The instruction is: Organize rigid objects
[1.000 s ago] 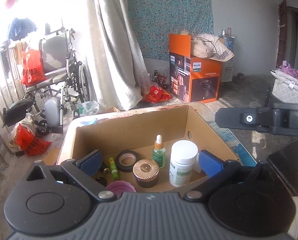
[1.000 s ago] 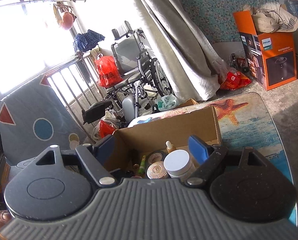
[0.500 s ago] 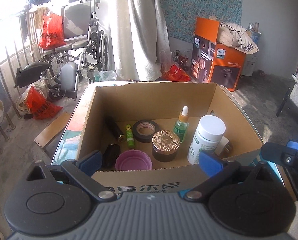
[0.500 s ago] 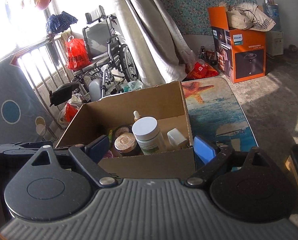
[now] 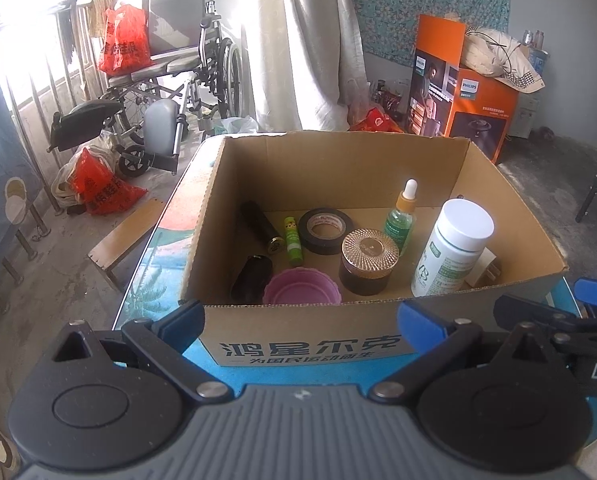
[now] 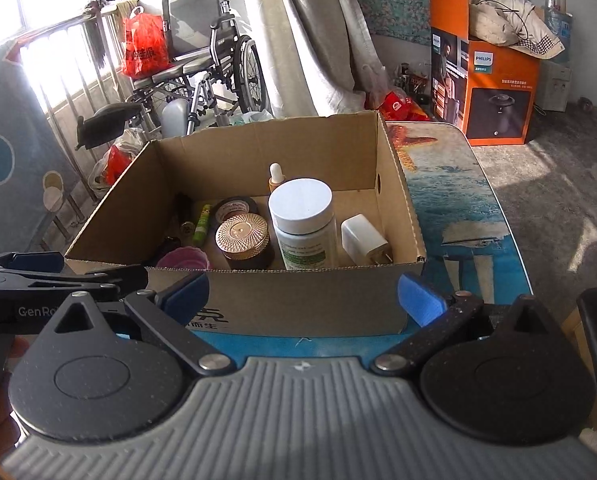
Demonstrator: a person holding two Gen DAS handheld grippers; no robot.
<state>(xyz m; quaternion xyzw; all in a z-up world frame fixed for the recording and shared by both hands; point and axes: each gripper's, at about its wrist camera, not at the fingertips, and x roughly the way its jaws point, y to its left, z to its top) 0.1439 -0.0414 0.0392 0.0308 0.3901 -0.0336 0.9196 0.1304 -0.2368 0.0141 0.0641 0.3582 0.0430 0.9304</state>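
Cardboard box [image 5: 298, 344] on the table [image 6: 458, 216] holds bottle [image 5: 454, 248], jar [image 5: 368, 260], tape [image 5: 325, 230], cup [image 5: 301, 292], charger [image 6: 364, 240] | both your grippers, left [image 5: 300, 326] and right [image 6: 302, 294], gape wide, empty, before the box's near wall | stage unclear: packed, or awaiting unpacking | I'd bid no move.
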